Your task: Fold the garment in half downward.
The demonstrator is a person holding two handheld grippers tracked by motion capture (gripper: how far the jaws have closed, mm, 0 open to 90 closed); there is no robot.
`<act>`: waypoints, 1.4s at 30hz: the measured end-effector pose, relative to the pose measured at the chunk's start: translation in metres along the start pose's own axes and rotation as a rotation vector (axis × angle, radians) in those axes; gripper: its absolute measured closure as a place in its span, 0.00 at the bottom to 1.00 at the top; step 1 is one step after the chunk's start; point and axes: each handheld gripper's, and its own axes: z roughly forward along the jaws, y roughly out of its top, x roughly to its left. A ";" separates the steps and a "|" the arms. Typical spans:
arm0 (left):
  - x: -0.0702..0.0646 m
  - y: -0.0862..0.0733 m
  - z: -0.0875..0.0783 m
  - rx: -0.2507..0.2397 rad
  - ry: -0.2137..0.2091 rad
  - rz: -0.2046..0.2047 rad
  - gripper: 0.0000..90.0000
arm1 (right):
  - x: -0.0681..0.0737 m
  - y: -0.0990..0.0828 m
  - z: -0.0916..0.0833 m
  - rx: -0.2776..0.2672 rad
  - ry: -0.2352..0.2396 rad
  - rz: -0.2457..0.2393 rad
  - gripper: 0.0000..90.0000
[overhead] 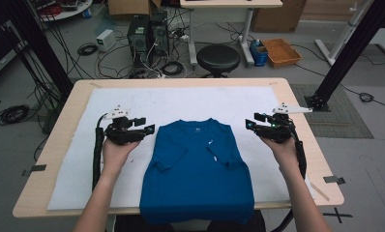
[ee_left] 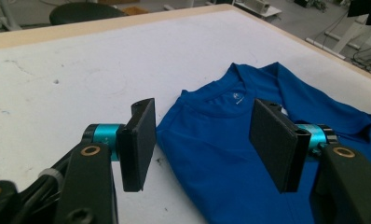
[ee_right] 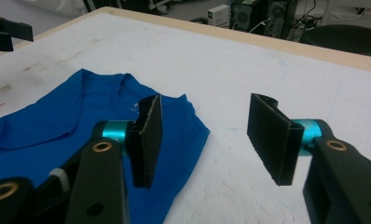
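The blue T-shirt lay flat in the middle of the near side of the table, on a white cloth that covered most of the top. Its bottom edge hung over the near edge of the table. Both short sleeves were folded in over the chest, and the neck pointed away from the person.

2 forearms came in from the near side, 1 on each side of the shirt. The left gripper was held just beside the shirt's left shoulder. Its jaws stood wide apart and held nothing. In the left gripper view, the shirt's shoulder edge lay on the cloth below the gap between the jaws, and the pads were not touching it.

The right gripper was held near the shirt's right shoulder, with a little bare cloth between them. Its jaws were also apart and held nothing. In the right gripper view, the shirt lay behind the left jaw, and white cloth showed through the gap.

Past the far edge of the table stood a round black stool. Farther off, cables, computer boxes and an orange tray sat on the floor.
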 end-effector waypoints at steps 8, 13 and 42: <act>0.006 0.005 0.023 0.018 -0.030 -0.023 0.48 | 0.005 0.008 0.026 0.021 0.011 -0.019 0.57; 0.008 0.005 0.036 0.039 -0.032 -0.031 0.53 | 0.006 0.013 0.044 0.056 0.019 -0.028 0.58; 0.019 -0.008 0.101 0.238 0.040 -0.061 0.72 | 0.008 -0.001 0.147 0.327 -0.070 -0.050 0.73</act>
